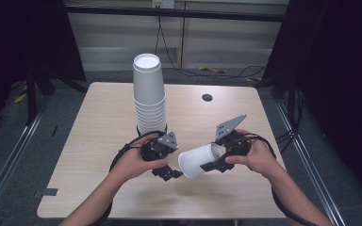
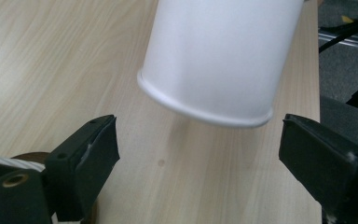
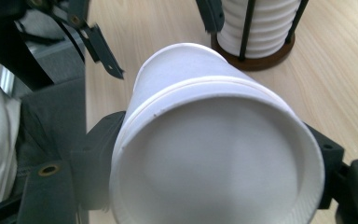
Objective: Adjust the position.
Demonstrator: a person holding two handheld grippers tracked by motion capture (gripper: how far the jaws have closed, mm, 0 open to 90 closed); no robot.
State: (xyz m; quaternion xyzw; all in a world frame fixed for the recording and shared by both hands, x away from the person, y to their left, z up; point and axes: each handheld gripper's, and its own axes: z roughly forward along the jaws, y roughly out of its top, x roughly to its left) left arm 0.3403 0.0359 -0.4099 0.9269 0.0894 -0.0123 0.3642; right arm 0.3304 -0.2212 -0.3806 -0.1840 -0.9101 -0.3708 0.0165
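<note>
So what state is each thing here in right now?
Loose paper cup: on its side above the table, clamped by the right tool.
Left tool: open, the cup's rim just ahead of it.
Cup stack: upright in its wire holder.
Table: bare wood around them.

No readable text or labels

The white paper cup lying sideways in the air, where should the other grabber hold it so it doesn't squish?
Probably at the open mouth end of the paper cup, where the rolled rim stiffens the thin wall. That end points toward the left gripper, whose jaws stand open and apart from it. Come straight on from that side, one jaw on each side of the rim. The right gripper already clamps the base end.
</note>
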